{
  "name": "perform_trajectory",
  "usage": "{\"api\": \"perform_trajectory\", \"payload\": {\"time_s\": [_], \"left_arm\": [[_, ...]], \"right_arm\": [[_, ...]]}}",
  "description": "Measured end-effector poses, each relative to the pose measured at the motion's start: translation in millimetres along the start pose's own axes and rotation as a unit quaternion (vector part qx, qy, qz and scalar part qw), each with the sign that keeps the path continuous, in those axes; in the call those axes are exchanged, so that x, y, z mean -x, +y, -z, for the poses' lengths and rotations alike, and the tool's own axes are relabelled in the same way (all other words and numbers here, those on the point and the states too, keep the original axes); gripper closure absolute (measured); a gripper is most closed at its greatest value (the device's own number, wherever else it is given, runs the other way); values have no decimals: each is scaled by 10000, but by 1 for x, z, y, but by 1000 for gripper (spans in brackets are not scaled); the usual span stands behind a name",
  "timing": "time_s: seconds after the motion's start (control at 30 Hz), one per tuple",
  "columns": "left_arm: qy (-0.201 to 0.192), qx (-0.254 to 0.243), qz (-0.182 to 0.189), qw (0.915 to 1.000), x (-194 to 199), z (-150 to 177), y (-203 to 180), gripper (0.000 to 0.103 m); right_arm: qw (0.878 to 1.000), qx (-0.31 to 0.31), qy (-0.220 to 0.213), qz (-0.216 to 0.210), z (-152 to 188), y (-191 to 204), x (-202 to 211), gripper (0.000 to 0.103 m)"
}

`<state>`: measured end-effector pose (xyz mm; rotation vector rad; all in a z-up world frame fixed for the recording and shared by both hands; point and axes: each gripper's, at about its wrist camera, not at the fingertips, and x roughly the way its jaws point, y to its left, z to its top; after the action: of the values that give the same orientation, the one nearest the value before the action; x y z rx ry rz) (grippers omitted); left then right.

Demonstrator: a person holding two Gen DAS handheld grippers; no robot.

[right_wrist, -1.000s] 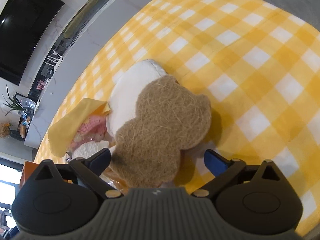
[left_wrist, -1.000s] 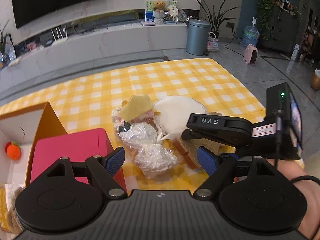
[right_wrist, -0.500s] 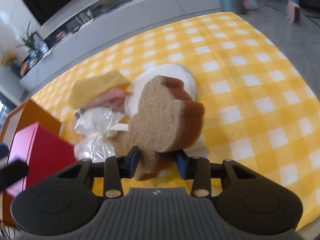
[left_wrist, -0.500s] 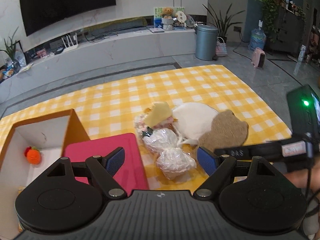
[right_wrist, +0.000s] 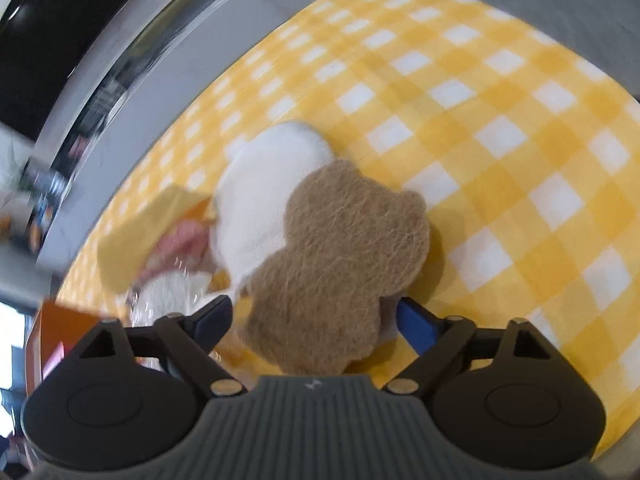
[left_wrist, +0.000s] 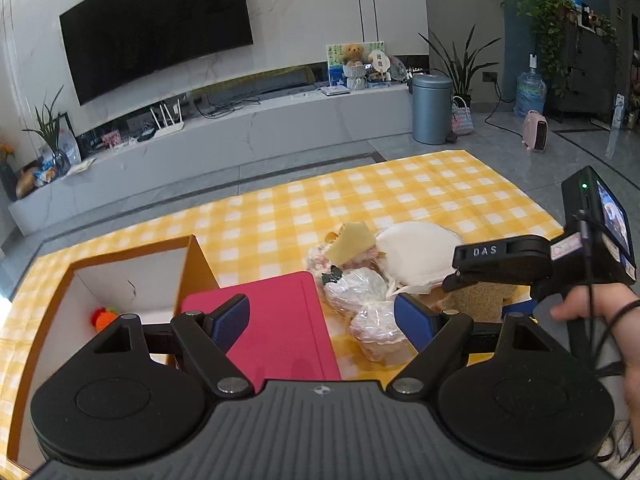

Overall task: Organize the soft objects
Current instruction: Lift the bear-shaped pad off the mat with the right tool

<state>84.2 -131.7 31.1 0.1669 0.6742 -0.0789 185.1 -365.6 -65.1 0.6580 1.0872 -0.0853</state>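
Note:
A brown bear-shaped fuzzy pad (right_wrist: 340, 264) lies flat on the yellow checked cloth (right_wrist: 520, 160), partly over a white soft pad (right_wrist: 268, 200). My right gripper (right_wrist: 314, 308) straddles the brown pad's near end; its jaws are opening and the pads stand clear of it. A yellow cloth piece (left_wrist: 352, 240) and two plastic-wrapped bundles (left_wrist: 356, 288) sit beside the white pad. My left gripper (left_wrist: 320, 308) hangs open and empty above a red lid (left_wrist: 276, 320), near the bundles. In the left wrist view the right gripper's body hides most of the brown pad (left_wrist: 476, 300).
An orange box with white inner walls (left_wrist: 132, 276) stands at the left, with a small orange toy (left_wrist: 105, 317) inside. A hand (left_wrist: 580, 308) grips the right tool. The cloth's far edge meets grey floor; a bin (left_wrist: 432, 108) and a TV bench stand beyond.
Half a second ago the right gripper was shut on the brown pad and held it tilted up; now the jaws stand wide and the pad lies flat. The left gripper has risen and drawn back.

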Motion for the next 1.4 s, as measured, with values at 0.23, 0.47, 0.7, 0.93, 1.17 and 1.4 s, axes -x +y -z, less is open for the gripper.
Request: {"api": "perform_trajectory", "payload": {"time_s": [0.23,0.47,0.7,0.93,1.17,1.4], "left_arm": [[46,124,37,9999,-5,5,8,7],[180,347,128,9992,-11,14,22,7],[142,515,310,9981,-9,19,34,7],[124,579,374,9975,-8,21,37,7],[133,486,360,9981,-7,23,32,7],[114,651,319,9973,-8,28,30,7]], "right_arm": [[9982,-92,-434,406,16,18,-10,9],[9765,1908,-179,990,32,45,-22,21],[9545,2746,120,1160,49,39,16,20],[9390,2942,649,1660,59,32,-5,18],[9458,2696,691,1676,58,28,-7,8],[9790,1551,275,1297,45,4,9,3]]}}
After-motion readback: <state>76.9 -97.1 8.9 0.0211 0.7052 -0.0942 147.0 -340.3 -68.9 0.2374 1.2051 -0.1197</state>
